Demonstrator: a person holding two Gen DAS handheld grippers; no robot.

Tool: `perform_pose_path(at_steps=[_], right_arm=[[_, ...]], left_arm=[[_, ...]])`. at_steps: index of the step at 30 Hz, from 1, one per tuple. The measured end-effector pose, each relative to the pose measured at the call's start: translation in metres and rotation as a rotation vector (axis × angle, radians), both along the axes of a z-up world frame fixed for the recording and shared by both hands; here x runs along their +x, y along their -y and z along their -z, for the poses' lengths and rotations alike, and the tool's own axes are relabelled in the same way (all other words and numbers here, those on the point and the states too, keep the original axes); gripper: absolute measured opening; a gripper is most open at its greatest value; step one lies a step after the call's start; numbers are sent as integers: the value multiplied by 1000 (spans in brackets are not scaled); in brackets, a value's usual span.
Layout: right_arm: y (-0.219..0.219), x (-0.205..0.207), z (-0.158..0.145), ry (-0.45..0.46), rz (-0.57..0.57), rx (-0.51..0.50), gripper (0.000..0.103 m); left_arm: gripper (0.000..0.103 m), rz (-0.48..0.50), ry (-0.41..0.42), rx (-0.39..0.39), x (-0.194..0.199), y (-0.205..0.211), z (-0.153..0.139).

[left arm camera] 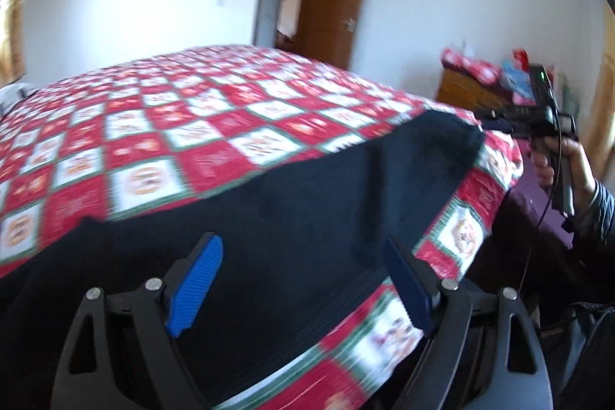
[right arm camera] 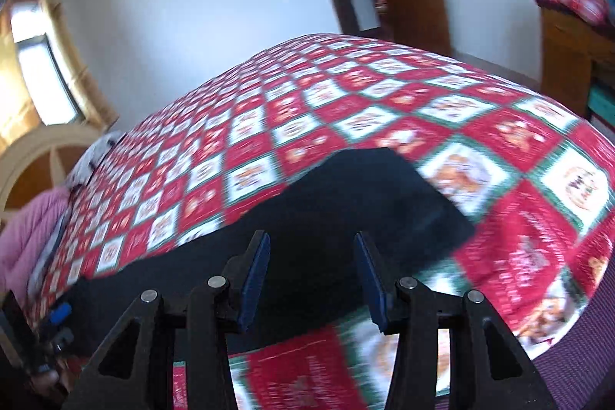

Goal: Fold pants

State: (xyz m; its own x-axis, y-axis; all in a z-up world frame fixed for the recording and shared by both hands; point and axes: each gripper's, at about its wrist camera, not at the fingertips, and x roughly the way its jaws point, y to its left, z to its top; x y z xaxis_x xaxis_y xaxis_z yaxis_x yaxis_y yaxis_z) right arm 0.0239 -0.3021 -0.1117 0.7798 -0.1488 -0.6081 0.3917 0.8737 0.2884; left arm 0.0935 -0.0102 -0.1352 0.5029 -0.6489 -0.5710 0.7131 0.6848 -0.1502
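Dark navy pants (left arm camera: pixel 292 202) spread flat near the front edge of a bed, on a red, white and green checked bedspread (left arm camera: pixel 161 125); in the left wrist view, one end of the cloth reaching to the bedspread's right-hand corner. Left gripper (left arm camera: pixel 303 279) hovering above the pants, jaws standing wide open, nothing between the blue pads (left arm camera: pixel 196 287), no contact with the cloth visible. Right gripper (right arm camera: pixel 311 279) likewise above the pants (right arm camera: pixel 346 202), jaws about half open and empty, cloth showing through the gap between them. Seen also from the left wrist camera at the far right: the right gripper (left arm camera: pixel 499 122), held in a hand (left arm camera: pixel 557 164) with a striped sleeve, just off the corner of the pants. At the lower left edge of the right wrist view, a blurred glimpse of the left gripper's blue pad (right arm camera: pixel 59 312) beside the other end of the pants. Both views smeared by motion blur. Behind the bed, a white wall, an open brown door (left arm camera: pixel 334 6) with a red ornament on it, and a wooden dresser (left arm camera: pixel 465 87) carrying red packages. Window with yellow curtains (right arm camera: pixel 38 75) at the left of the right wrist view.
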Motion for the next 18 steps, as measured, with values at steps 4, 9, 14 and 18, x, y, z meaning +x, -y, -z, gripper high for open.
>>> perform_pose_path(at_steps=[4, 9, 14, 18], right_arm=[[24, -11, 7, 32, 60, 42, 48], [53, -21, 14, 54, 105, 98, 48], [68, -23, 20, 68, 123, 161, 48], [66, -17, 26, 77, 93, 176, 47]], left_arm=[[78, 76, -14, 52, 0, 41, 11], [51, 173, -48, 120, -2, 80, 27], [48, 177, -47, 153, -3, 93, 37], [48, 152, -38, 159, -2, 90, 42]])
